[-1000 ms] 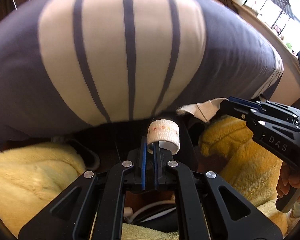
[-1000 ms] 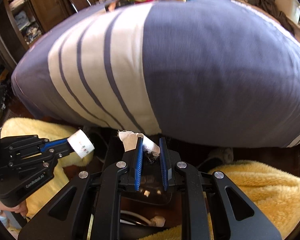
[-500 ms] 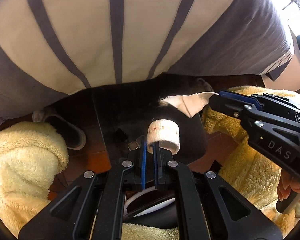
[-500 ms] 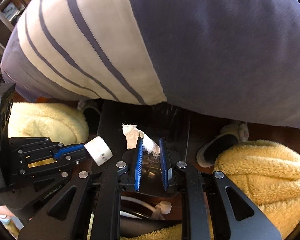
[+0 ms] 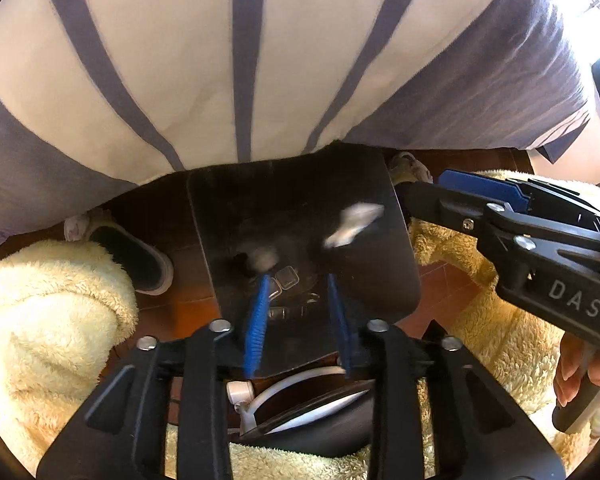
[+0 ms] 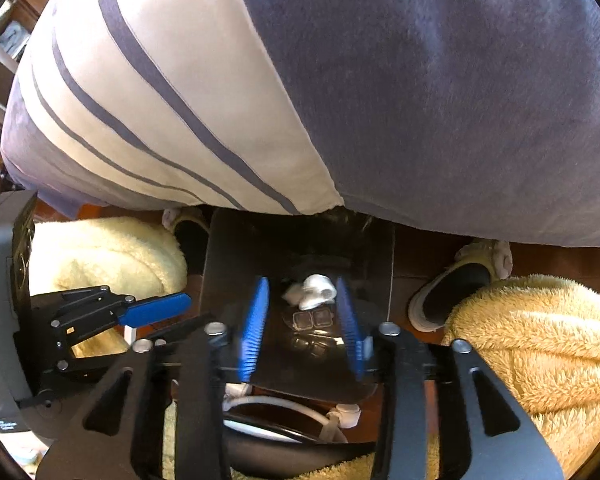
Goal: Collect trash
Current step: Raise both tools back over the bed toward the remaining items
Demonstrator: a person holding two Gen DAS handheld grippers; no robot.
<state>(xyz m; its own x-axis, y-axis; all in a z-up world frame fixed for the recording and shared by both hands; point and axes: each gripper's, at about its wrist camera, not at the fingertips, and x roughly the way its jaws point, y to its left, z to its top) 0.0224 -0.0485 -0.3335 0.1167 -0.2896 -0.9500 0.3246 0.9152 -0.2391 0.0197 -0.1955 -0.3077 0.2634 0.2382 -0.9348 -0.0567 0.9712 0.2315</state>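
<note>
A black trash bin (image 5: pixel 396 280) stands open on the floor below a striped bed edge; it also shows in the right wrist view (image 6: pixel 228 264). My left gripper (image 5: pixel 300 280) is open and empty over the bin. A white bandage roll (image 5: pixel 262 258), blurred, lies or falls inside the bin. My right gripper (image 6: pixel 302 284) is open and empty over the bin. A crumpled white strip (image 5: pixel 354 222) is blurred in mid-air over the bin. In the right wrist view the roll (image 6: pixel 318 288) and strip (image 6: pixel 294 294) show together inside the bin, with clear blister packs (image 6: pixel 312 318).
A grey and cream striped duvet (image 5: pixel 236 60) overhangs the bin. The person's yellow fleece legs (image 5: pixel 52 320) and slippers (image 5: pixel 140 256) flank the bin on a red-brown tile floor (image 5: pixel 444 284). A white-rimmed lid (image 5: pixel 300 408) sits below the grippers.
Both grippers opened over the bin. The left let go of the bandage roll and the right let go of the white strip; both dropped into the bin.
</note>
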